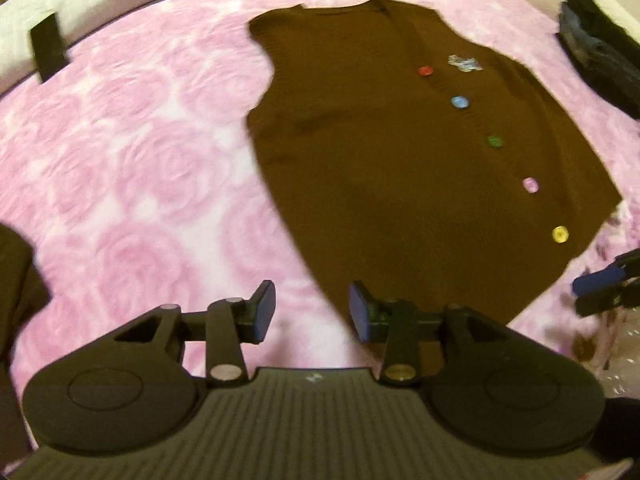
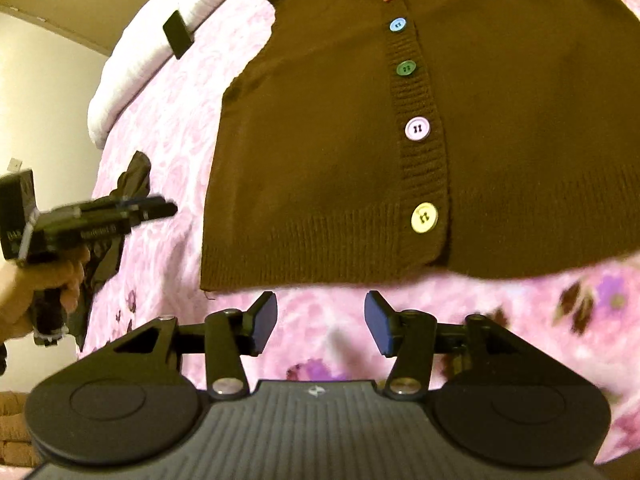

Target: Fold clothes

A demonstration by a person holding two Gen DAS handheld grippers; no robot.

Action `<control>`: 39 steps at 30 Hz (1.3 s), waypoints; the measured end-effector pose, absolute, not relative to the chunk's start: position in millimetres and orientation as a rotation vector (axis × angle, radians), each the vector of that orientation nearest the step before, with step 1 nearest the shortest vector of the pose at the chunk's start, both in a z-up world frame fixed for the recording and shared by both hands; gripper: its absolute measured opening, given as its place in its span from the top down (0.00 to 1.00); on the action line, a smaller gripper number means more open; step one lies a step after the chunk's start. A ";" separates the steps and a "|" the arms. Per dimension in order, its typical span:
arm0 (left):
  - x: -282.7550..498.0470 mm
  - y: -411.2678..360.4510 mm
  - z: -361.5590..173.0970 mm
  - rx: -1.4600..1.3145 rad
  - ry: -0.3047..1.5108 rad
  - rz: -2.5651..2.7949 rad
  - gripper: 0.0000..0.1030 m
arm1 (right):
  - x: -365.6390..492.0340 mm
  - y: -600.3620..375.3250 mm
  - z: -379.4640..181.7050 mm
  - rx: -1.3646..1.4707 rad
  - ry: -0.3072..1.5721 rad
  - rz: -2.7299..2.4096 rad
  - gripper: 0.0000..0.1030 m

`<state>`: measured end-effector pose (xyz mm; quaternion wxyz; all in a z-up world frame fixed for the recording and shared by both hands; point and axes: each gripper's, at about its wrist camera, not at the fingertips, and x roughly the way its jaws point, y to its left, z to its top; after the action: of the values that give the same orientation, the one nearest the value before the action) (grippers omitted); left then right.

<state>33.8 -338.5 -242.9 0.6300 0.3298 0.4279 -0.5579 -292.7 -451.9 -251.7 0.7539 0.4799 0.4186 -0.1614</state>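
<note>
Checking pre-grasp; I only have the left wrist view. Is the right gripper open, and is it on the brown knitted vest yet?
Observer: It's open. The right gripper has nothing between its fingers and sits just short of the brown knitted vest.
Operator: Hem flat there?
Observer: Yes, the ribbed hem lies flat on the pink rose-patterned bedspread.
Operator: Left gripper from that side?
Observer: A bare hand holds the left gripper, with its tips apart from the vest's side edge.
</note>
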 end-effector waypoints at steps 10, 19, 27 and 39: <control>-0.4 -327.1 -234.3 0.825 1.040 -1.435 0.50 | -301.8 -422.5 -211.7 1.008 0.905 -0.741 0.35; -3.4 -282.8 -122.7 0.727 0.984 -1.352 0.01 | -314.1 -380.0 -94.8 0.785 1.013 -0.914 0.15; -20.1 -258.4 -46.5 0.678 0.933 -1.280 0.01 | -311.5 -376.0 -0.6 0.643 0.984 -0.877 0.15; -38.9 -225.5 15.7 0.606 0.827 -1.215 0.01 | -327.4 -375.3 47.6 0.577 0.946 -0.833 0.15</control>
<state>-38.9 -225.5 15.7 0.7002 0.2720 0.3713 -0.5457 -327.4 -375.3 47.6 0.7693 0.2658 0.4362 -0.3838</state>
